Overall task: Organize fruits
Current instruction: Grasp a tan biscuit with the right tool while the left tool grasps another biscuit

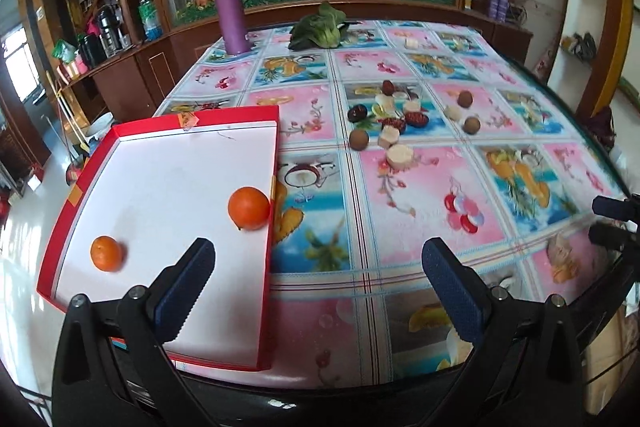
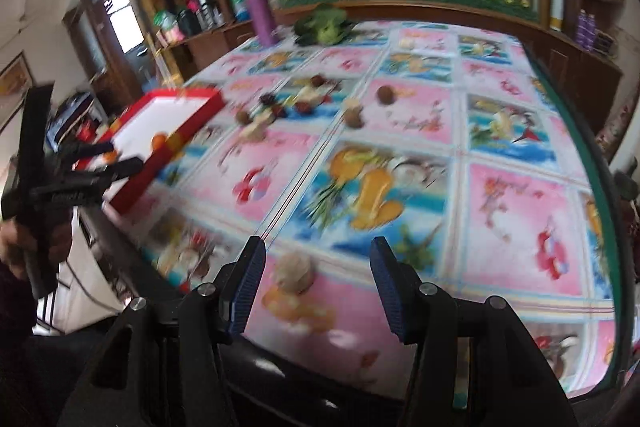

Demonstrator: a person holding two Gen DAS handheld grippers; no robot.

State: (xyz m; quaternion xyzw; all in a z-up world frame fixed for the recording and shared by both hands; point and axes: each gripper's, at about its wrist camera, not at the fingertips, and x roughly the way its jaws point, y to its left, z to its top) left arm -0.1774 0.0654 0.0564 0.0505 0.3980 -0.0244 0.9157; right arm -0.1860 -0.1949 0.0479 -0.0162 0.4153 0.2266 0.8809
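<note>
Two oranges sit inside a shallow red cardboard tray with a white floor (image 1: 96, 163) at the near-left corner of a worktop covered in a glossy fruit-and-flower patterned cloth (image 1: 420, 195). The larger round orange (image 1: 248, 208) rests against the tray's right wall, at about 9 o'clock in the left wrist view; the smaller orange (image 1: 105, 253) lies toward the tray's near-left corner, at about 8 o'clock, well apart from the first.

The left hand-held gripper (image 1: 318, 287) hangs over the worktop's near edge with its blue-padded fingers spread wide and nothing between them; its left finger overlaps the tray's near end in the picture.

A loose scatter of small brown and dark red round fruits and pale cut pieces (image 1: 394, 121) lies near the middle of the cloth, at about 1 o'clock. Beyond it, at 12 o'clock, a leafy green vegetable (image 1: 320, 27) lies near the far edge, with a tall purple flask (image 1: 231, 11) upright to its left.

The right hand-held gripper (image 2: 318, 285) is likewise spread open and empty above the near edge of the worktop, over a pale rounded lump (image 2: 294, 273) that is too blurred to identify. At 9 o'clock in this blurred view, the person's hand (image 2: 16, 247) grips the other tool beside the tray.
</note>
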